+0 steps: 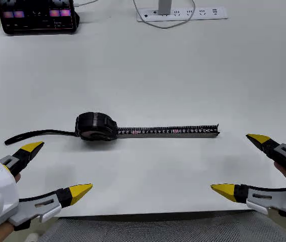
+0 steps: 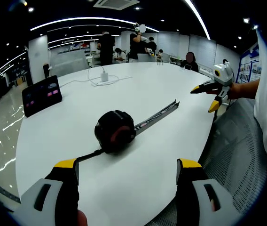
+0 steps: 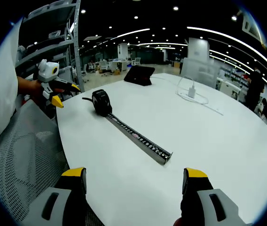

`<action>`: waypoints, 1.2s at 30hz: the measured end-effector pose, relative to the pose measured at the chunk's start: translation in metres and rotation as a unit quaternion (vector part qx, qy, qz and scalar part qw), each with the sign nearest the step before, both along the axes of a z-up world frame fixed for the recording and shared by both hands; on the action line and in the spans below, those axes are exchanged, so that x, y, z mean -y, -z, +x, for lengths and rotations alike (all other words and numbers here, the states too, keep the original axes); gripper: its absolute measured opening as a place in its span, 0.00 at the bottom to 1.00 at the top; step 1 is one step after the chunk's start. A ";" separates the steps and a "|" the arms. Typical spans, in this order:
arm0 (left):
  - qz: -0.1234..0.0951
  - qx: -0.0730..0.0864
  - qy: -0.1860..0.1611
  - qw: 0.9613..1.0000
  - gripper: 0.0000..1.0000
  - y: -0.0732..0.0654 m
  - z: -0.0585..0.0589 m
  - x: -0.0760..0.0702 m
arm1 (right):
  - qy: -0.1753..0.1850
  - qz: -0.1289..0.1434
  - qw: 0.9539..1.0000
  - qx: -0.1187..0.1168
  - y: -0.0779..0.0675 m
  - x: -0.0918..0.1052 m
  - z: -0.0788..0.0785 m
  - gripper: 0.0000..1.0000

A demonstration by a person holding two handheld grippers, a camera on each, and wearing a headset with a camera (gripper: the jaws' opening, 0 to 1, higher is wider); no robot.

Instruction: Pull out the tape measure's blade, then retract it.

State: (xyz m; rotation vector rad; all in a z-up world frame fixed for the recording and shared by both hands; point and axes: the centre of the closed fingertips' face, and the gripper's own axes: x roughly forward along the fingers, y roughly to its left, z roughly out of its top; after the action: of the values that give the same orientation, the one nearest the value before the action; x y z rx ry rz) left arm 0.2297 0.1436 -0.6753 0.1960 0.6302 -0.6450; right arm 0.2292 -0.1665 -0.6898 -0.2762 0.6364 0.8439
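Both left tongs and right tongs apart, blade out, people in left gripper view

Bright overhead lighting, soft shadows, sharp focus, fisheye edge distortion.

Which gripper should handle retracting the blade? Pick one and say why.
Left, probably: the left gripper sits open near the tape measure case, where the blade winds in; the right gripper is off the blade's far tip.
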 end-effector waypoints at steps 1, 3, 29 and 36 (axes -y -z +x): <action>-0.001 0.000 0.000 1.000 0.83 0.000 0.000 0.000 | 0.000 0.000 1.000 0.000 0.000 0.000 0.000 0.83; -0.001 -0.001 0.000 1.000 0.83 0.000 0.000 0.000 | 0.000 -0.001 1.000 0.000 0.001 0.001 -0.001 0.83; -0.003 -0.004 0.000 1.000 0.82 0.002 0.000 0.002 | -0.003 -0.004 1.000 0.000 0.000 -0.001 0.000 0.85; -0.005 -0.003 -0.002 1.000 0.82 0.002 0.004 0.004 | -0.002 -0.004 1.000 -0.001 0.000 0.000 0.000 0.84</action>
State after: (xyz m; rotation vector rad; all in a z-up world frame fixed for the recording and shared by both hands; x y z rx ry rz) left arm 0.2338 0.1392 -0.6774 0.1831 0.6325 -0.6453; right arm 0.2288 -0.1665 -0.6898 -0.2838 0.6409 0.8466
